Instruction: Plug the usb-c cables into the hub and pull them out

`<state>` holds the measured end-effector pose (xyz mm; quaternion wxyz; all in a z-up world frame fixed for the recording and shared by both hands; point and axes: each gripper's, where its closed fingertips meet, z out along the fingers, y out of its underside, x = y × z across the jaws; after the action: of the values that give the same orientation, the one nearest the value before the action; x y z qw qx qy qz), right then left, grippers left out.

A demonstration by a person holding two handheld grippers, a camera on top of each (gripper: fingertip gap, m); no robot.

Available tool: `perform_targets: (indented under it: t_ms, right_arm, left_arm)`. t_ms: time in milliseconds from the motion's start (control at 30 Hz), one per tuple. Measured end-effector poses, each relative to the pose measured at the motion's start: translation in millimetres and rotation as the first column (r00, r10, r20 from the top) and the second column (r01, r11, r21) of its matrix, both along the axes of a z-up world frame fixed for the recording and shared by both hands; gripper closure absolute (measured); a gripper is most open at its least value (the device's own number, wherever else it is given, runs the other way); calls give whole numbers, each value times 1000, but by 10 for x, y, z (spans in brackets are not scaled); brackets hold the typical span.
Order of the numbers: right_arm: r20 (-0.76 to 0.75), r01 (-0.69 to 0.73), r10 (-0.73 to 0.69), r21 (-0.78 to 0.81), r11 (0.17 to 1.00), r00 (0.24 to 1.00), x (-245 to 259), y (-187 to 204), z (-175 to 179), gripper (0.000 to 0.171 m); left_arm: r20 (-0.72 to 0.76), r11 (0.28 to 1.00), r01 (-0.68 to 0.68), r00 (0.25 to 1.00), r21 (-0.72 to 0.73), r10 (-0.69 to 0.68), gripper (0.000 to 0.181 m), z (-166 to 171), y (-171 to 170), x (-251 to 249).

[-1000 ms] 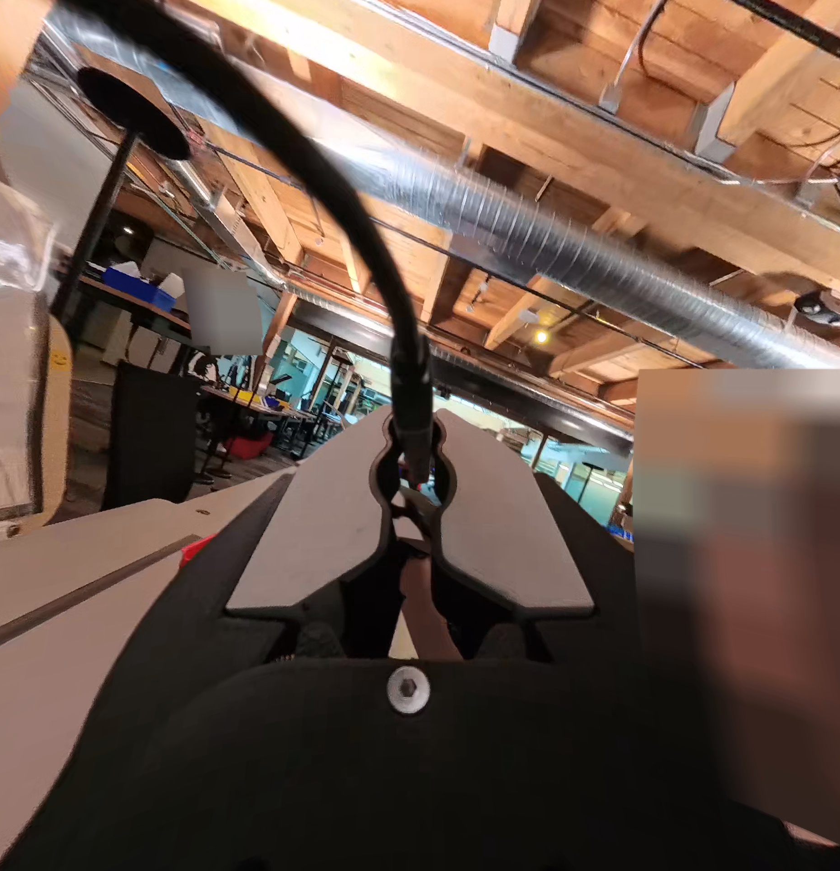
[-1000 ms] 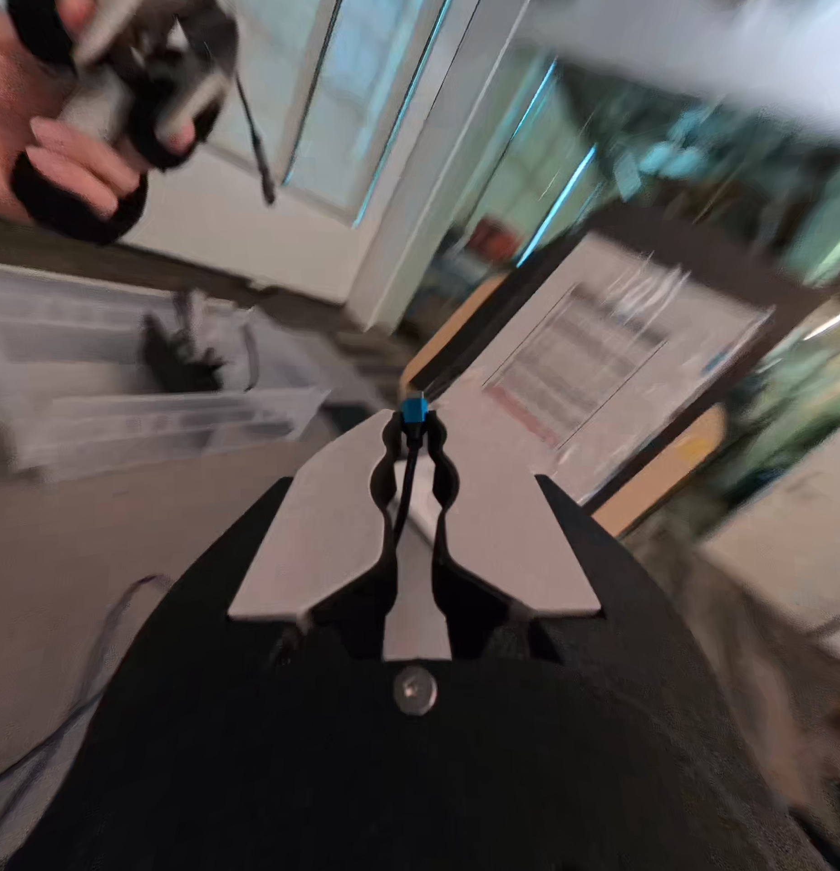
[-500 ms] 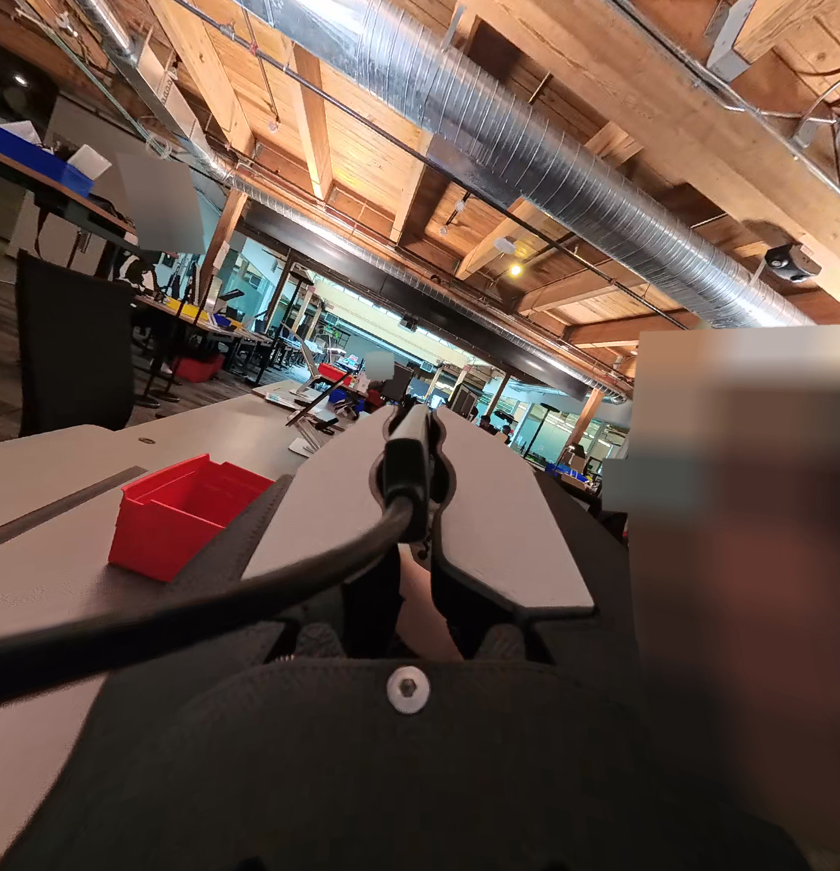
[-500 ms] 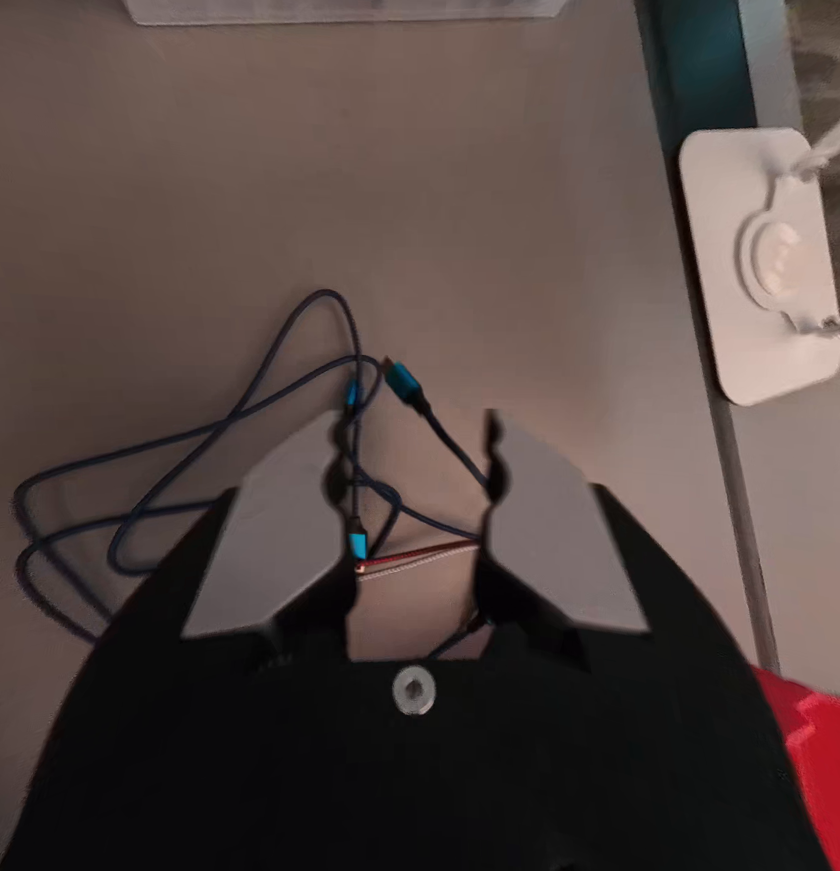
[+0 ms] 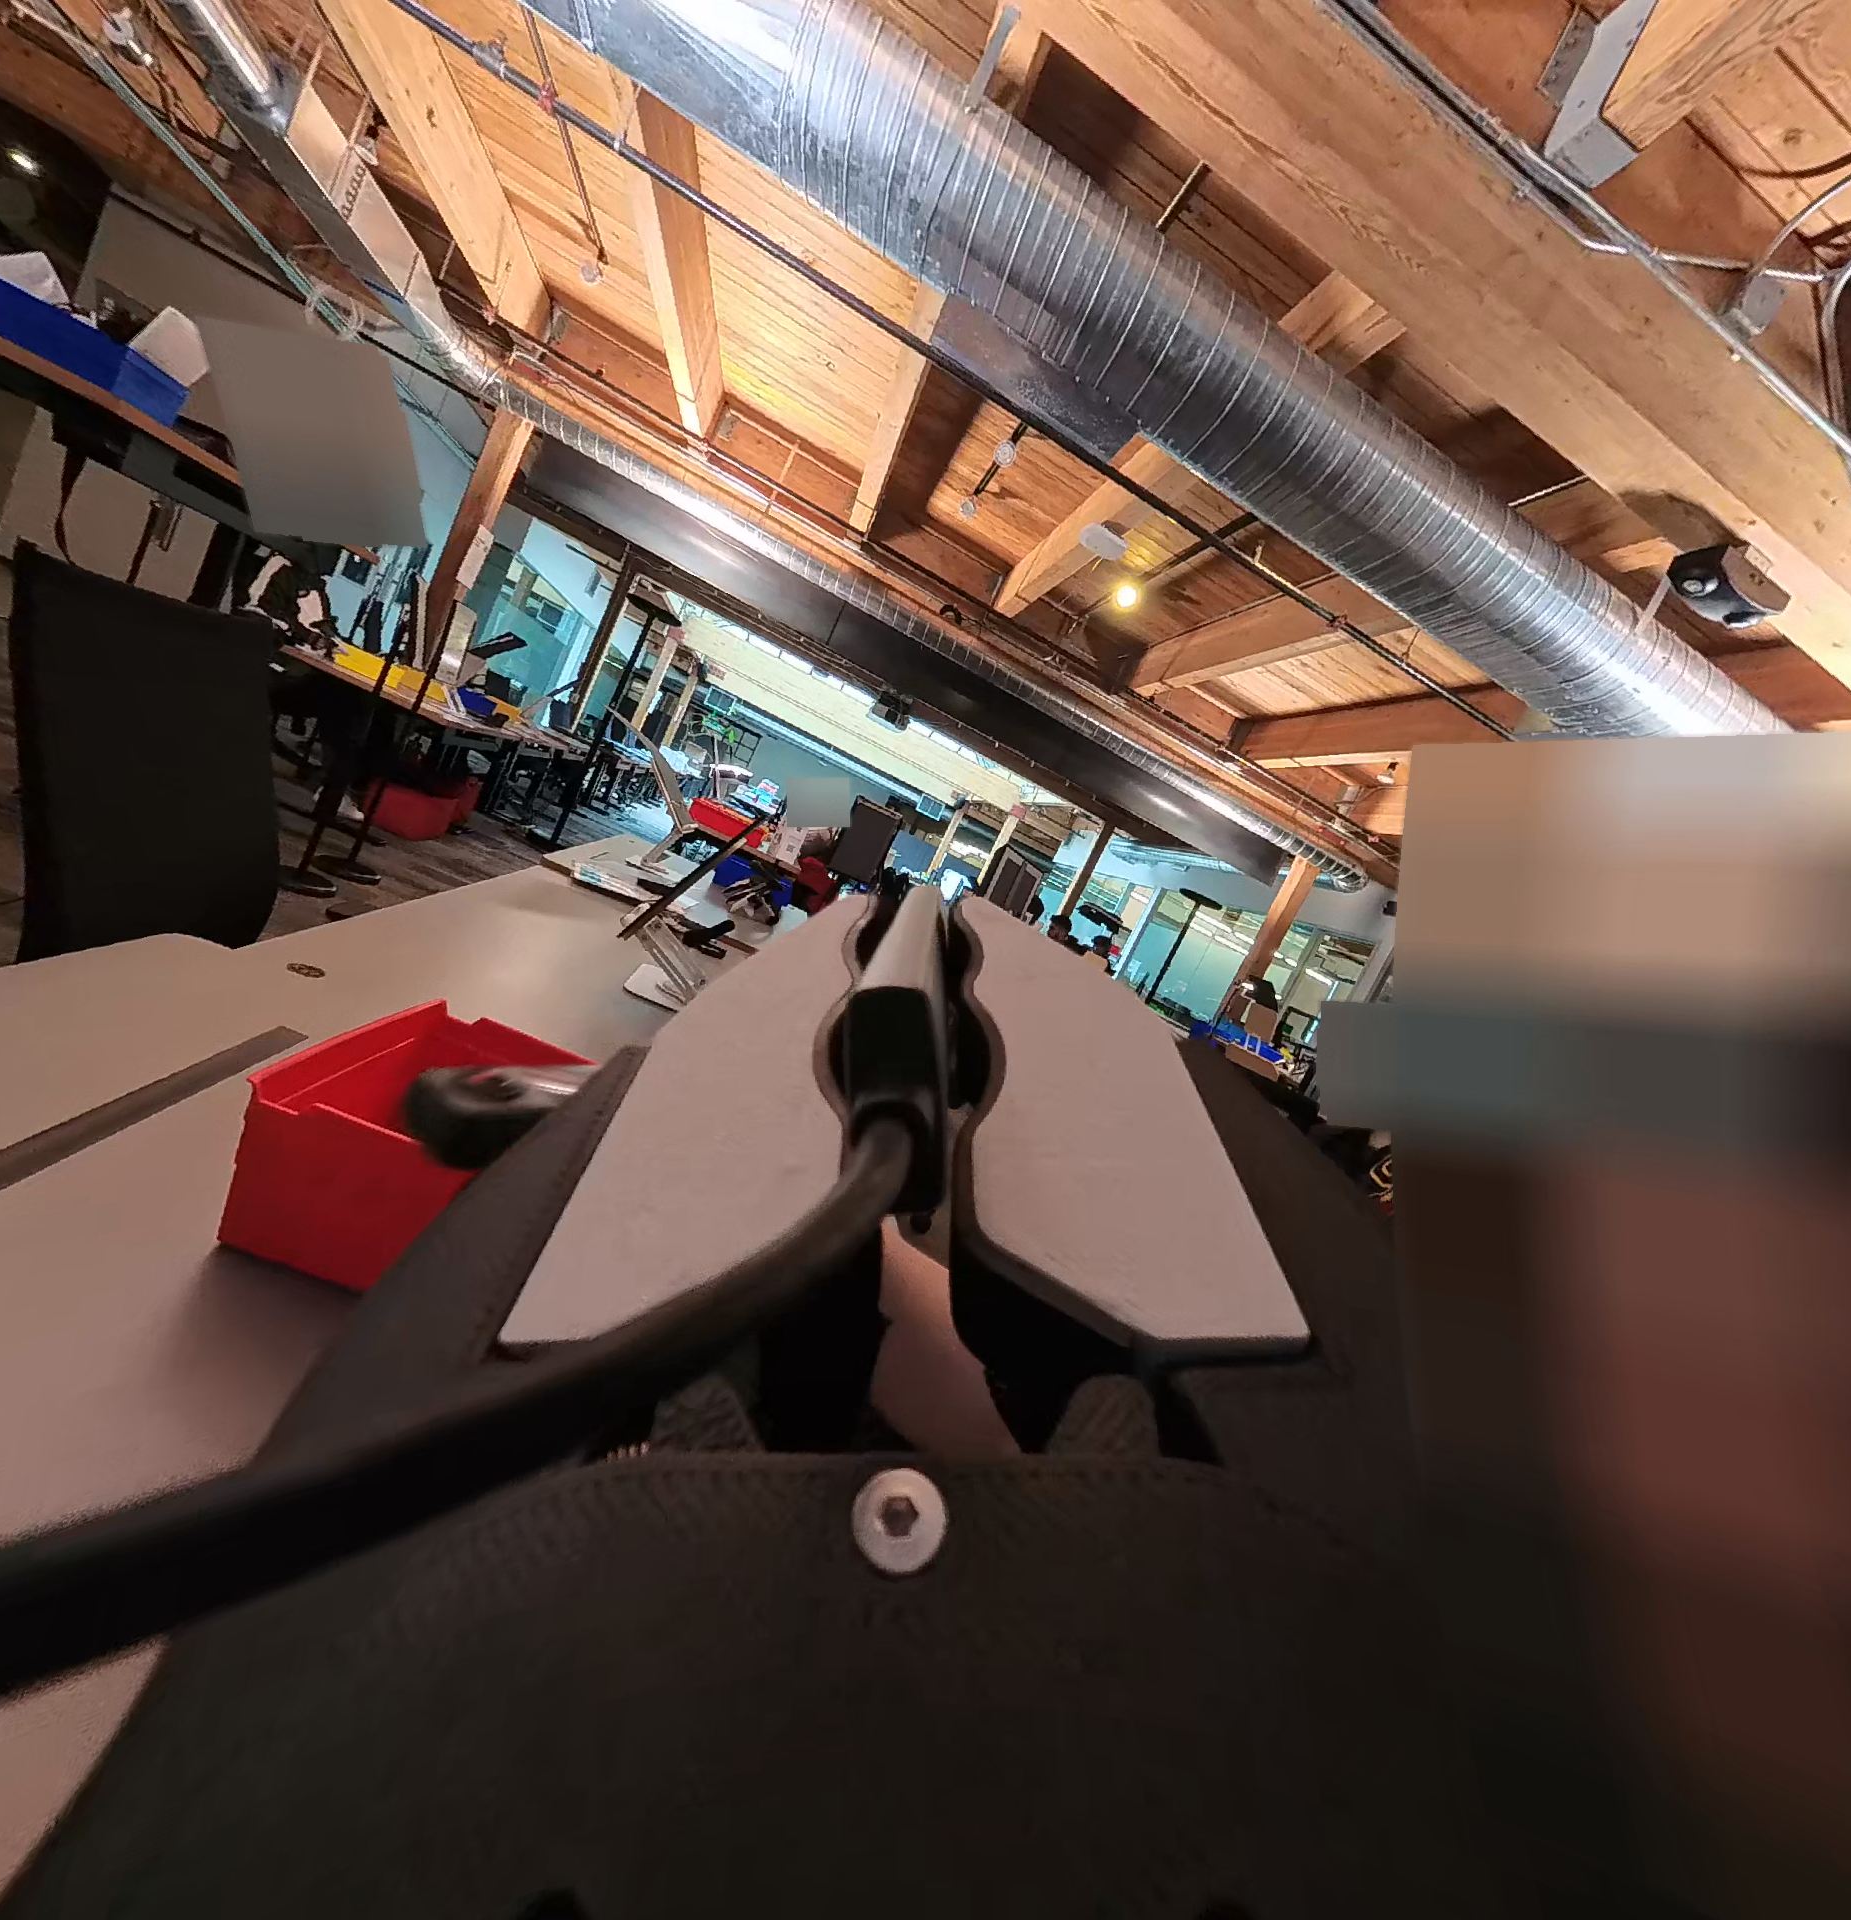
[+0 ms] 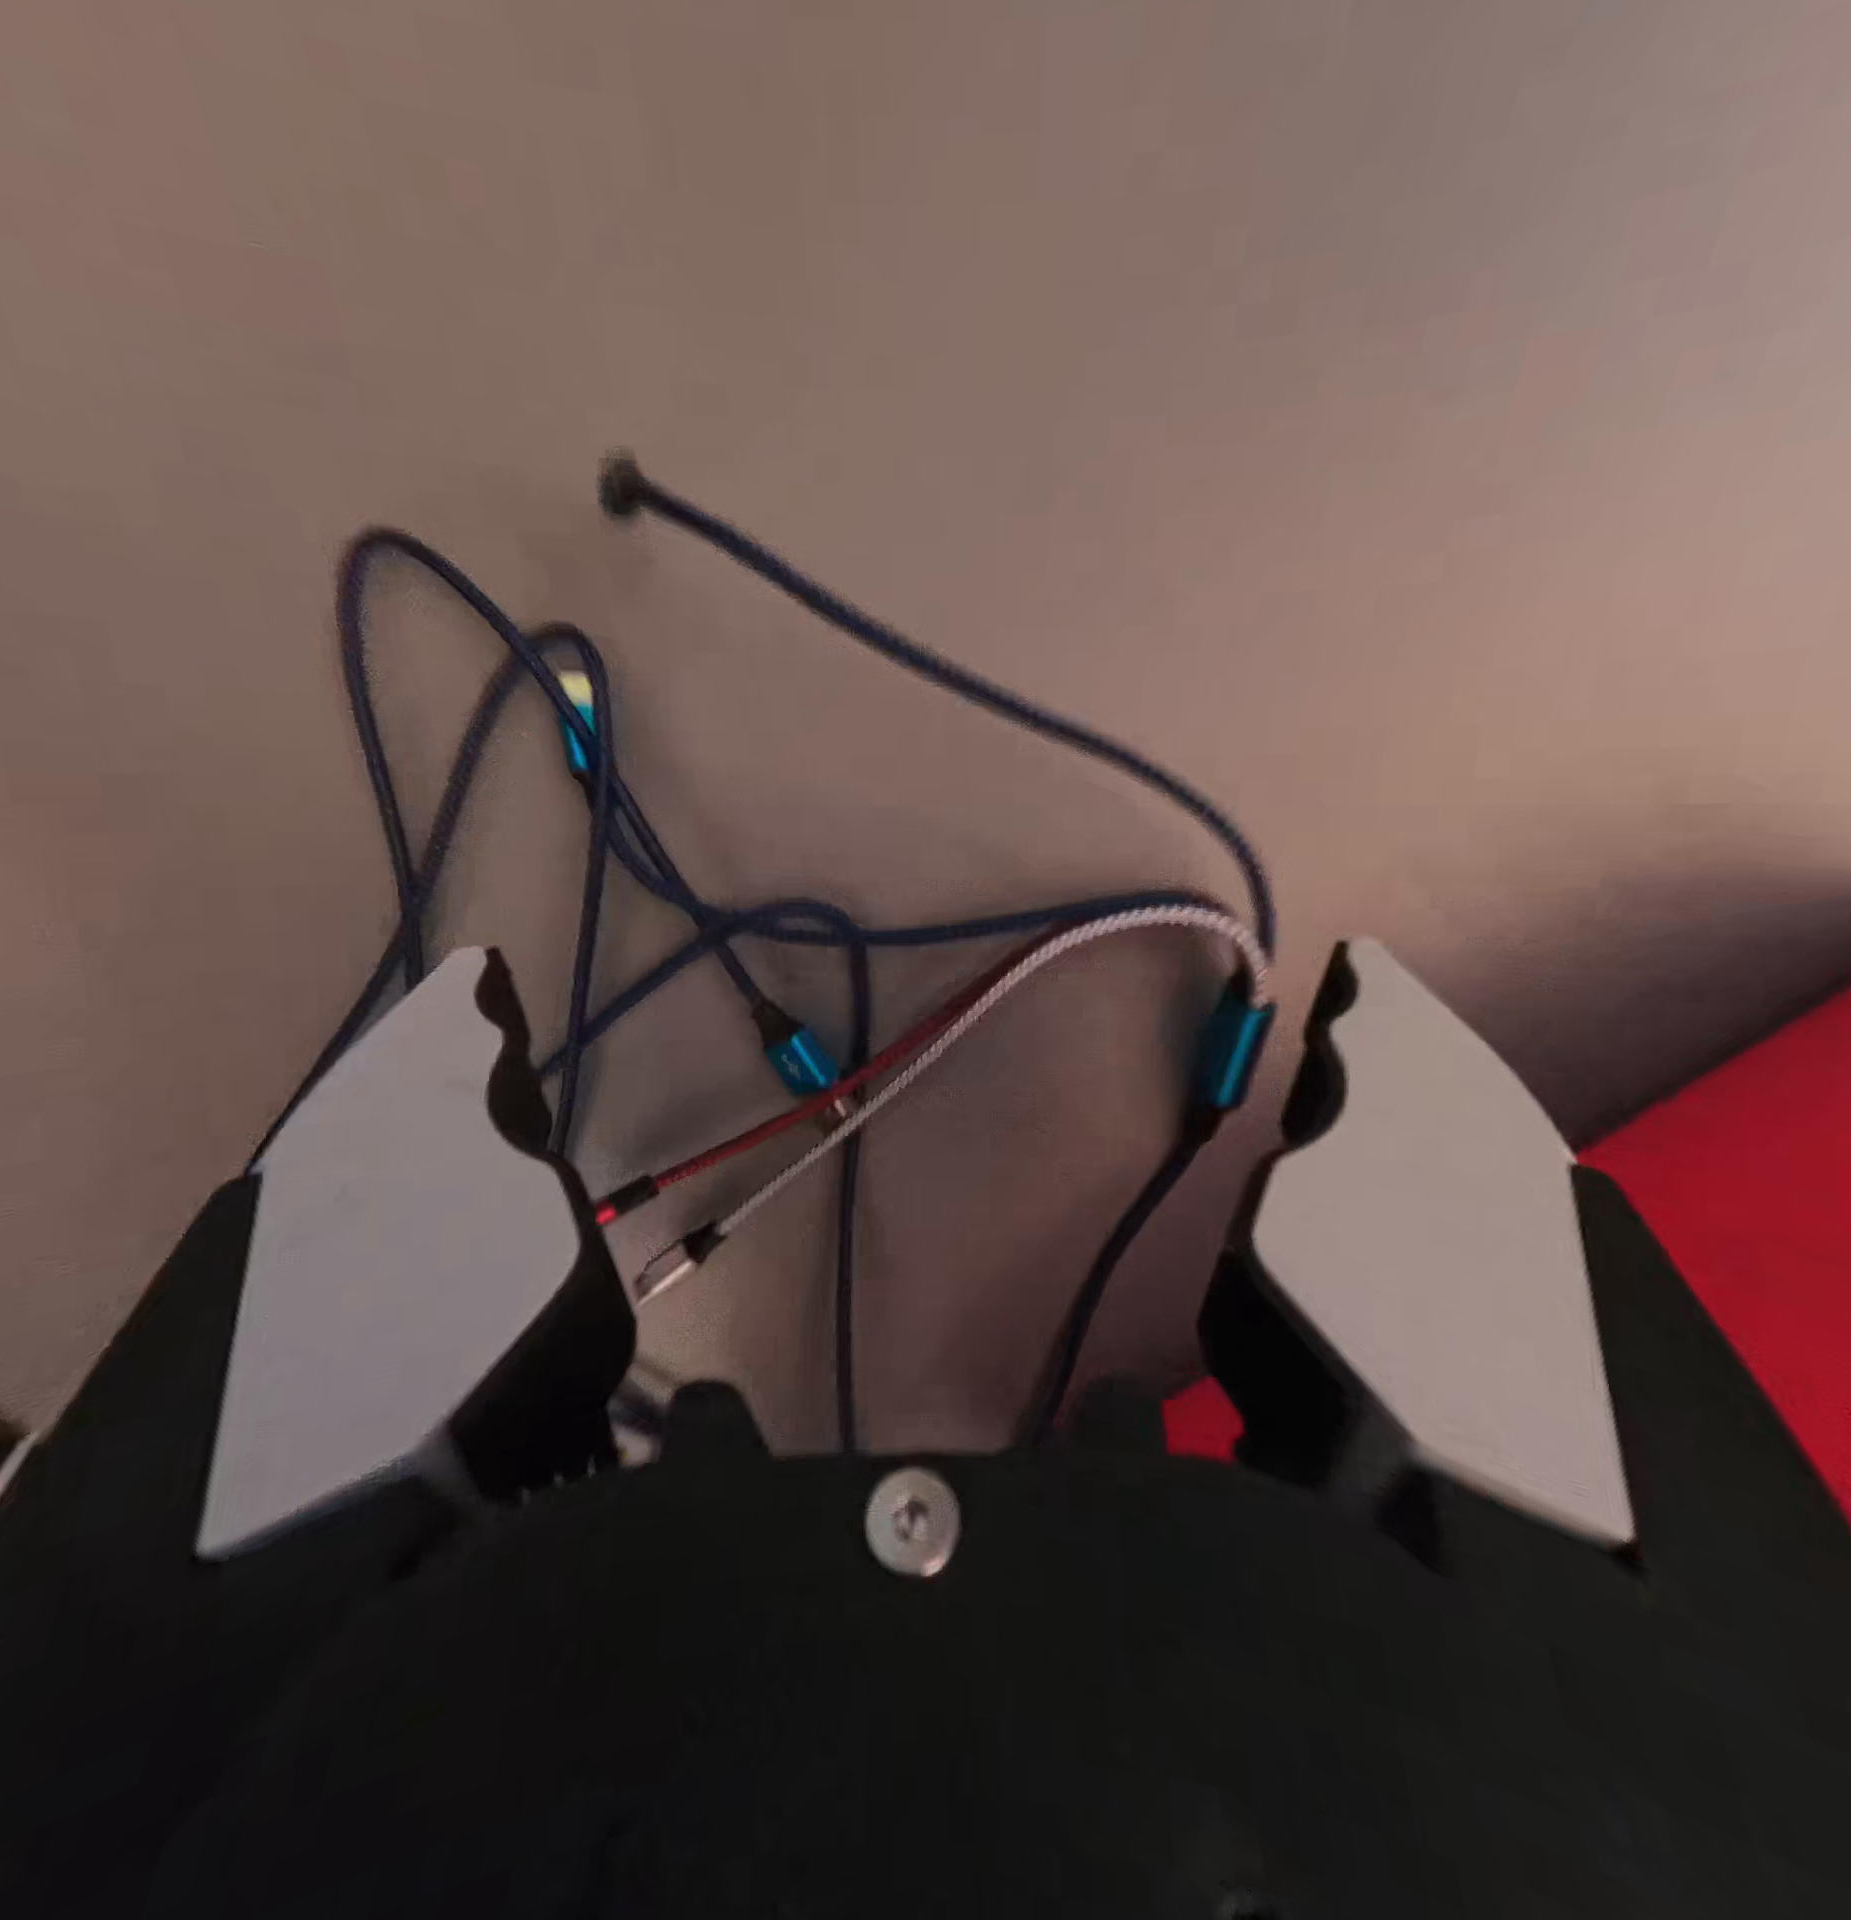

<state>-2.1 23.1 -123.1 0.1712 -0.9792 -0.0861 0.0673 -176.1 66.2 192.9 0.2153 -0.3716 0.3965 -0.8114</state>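
In the left wrist view my left gripper [image 5: 913, 914] is shut on the slim dark hub [image 5: 905, 997], held up above the table. The hub's thick black cable [image 5: 485, 1403] curves down to the lower left. In the right wrist view my right gripper [image 6: 916, 961] is wide open and empty, pointing down over a tangle of braided cables on the table. Blue plugs lie between the fingers [image 6: 801, 1060], close to the right finger [image 6: 1233, 1055], and farther off [image 6: 578, 738]. A red cable [image 6: 796, 1127] and a white cable [image 6: 1004, 987] cross the tangle.
A red bin [image 5: 339, 1143] stands on the grey table [image 5: 121, 1351] left of my left gripper; it also shows at the right edge of the right wrist view [image 6: 1731, 1195]. A black chair [image 5: 142, 769] and other desks stand beyond the table.
My right gripper let go of a blue plug, swung down toward the table and opened wide over the cables. My left gripper turned, and the hub's cable swung from overhead to the lower left.
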Motion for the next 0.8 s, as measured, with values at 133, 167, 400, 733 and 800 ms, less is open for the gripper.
perform_targets:
  t_ms: [133, 167, 400, 733, 800]
  right_arm:
    - [45, 21, -17, -97, 995, 999, 126, -82, -235, 31]
    - [13, -4, 5, -113, 994, 1000, 56, -105, -268, 30]
    - [32, -189, 198, -186, 964, 980, -468, -191, -460, 26]
    - [161, -165, 217, -285, 944, 963, -513, -240, -534, 29]
    - [163, -177, 230, -289, 941, 959, -503, -252, -512, 37]
  left_arm:
    - [7, 1000, 16, 1000, 7, -16, 172, 22, -38, -19]
    - [10, 1000, 14, 1000, 9, -14, 172, 28, -36, -22]
    - [3, 1000, 14, 1000, -7, -14, 172, 12, -9, -2]
    - [-23, 1000, 22, 999, -9, -22, 172, -49, -56, 83]
    - [-28, 1000, 24, 999, -13, -24, 172, -61, -60, 98]
